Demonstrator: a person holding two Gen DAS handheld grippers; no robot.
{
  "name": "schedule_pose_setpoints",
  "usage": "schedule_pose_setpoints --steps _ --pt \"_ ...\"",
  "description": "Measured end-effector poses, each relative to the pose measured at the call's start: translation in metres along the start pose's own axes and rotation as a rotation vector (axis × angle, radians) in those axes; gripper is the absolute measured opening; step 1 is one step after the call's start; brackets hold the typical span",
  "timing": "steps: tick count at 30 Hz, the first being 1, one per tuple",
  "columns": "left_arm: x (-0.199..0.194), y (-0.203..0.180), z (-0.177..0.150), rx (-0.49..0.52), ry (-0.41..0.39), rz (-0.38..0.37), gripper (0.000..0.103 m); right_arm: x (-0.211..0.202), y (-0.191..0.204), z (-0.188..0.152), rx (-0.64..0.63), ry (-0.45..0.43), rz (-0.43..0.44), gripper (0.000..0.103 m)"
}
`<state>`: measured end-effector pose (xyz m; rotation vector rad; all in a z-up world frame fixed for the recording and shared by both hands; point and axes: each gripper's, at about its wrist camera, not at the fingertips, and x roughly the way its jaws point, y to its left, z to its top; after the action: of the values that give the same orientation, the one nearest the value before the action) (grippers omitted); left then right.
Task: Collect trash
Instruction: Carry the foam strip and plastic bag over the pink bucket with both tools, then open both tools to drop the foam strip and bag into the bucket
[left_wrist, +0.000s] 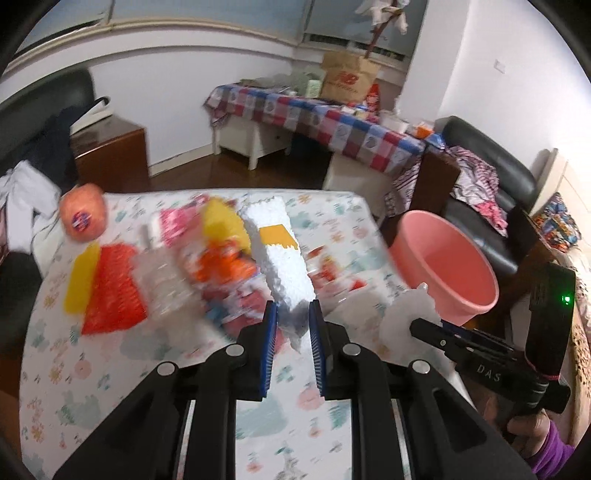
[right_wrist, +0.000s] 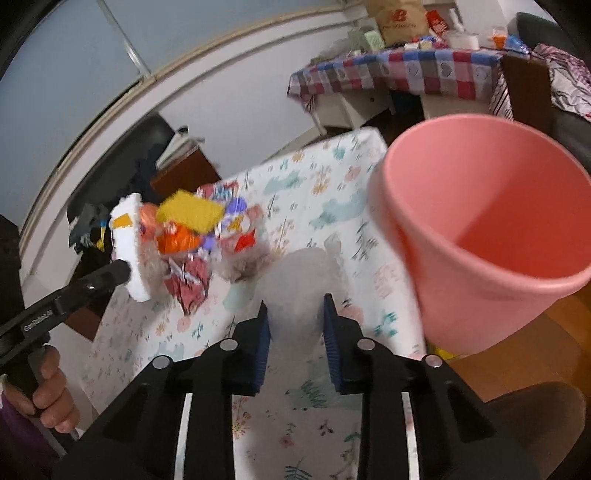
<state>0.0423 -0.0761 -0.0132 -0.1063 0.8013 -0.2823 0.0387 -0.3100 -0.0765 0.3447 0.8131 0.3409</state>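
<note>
My left gripper (left_wrist: 291, 321) is shut on the near end of a long white foam block (left_wrist: 277, 251) with an orange label, held above the floral tablecloth (left_wrist: 74, 369). In the right wrist view that block (right_wrist: 127, 243) shows at the far left, in the left gripper (right_wrist: 123, 273). My right gripper (right_wrist: 297, 317) is shut on a blurred white translucent scrap (right_wrist: 301, 280), and it appears in the left wrist view (left_wrist: 419, 325) with the scrap (left_wrist: 406, 314). A pink bucket (left_wrist: 443, 266) (right_wrist: 480, 229) stands open just right of the table.
Loose trash lies on the cloth: a yellow sponge (left_wrist: 221, 221), an orange wrapper (left_wrist: 221, 266), red mesh (left_wrist: 114, 291), a yellow strip (left_wrist: 81, 277), a clear bottle (left_wrist: 162, 280). A round pink-orange fruit (left_wrist: 83, 218) sits far left. A black armchair (left_wrist: 491, 177) and a chequered table (left_wrist: 314, 118) stand behind.
</note>
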Motion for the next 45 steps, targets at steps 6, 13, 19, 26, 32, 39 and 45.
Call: schedule_pose_setpoints --steps 6,13,19,26,32,39,45 --pt "0.017 -0.042 0.018 0.041 -0.011 -0.102 0.017 -0.038 -0.020 0.020 0.007 -0.139 -0.092 0.027" --pt "0.040 -0.103 0.036 0.111 -0.029 -0.208 0.017 -0.057 -0.064 0.034 0.065 -0.217 -0.232 0.027" --pt "0.072 -0.153 0.041 0.176 0.011 -0.261 0.017 -0.057 -0.094 0.037 0.097 -0.235 -0.313 0.027" --pt "0.106 -0.185 0.041 0.226 0.069 -0.277 0.017 -0.050 -0.107 0.038 0.115 -0.210 -0.340 0.027" --pt "0.126 -0.188 0.038 0.208 0.101 -0.268 0.024 -0.046 -0.118 0.038 0.148 -0.185 -0.339 0.042" --pt "0.114 -0.181 0.039 0.213 0.061 -0.264 0.040 -0.049 -0.117 0.038 0.151 -0.188 -0.343 0.043" --pt "0.093 -0.166 0.039 0.190 0.029 -0.252 0.044 -0.056 -0.099 0.037 0.123 -0.206 -0.319 0.043"
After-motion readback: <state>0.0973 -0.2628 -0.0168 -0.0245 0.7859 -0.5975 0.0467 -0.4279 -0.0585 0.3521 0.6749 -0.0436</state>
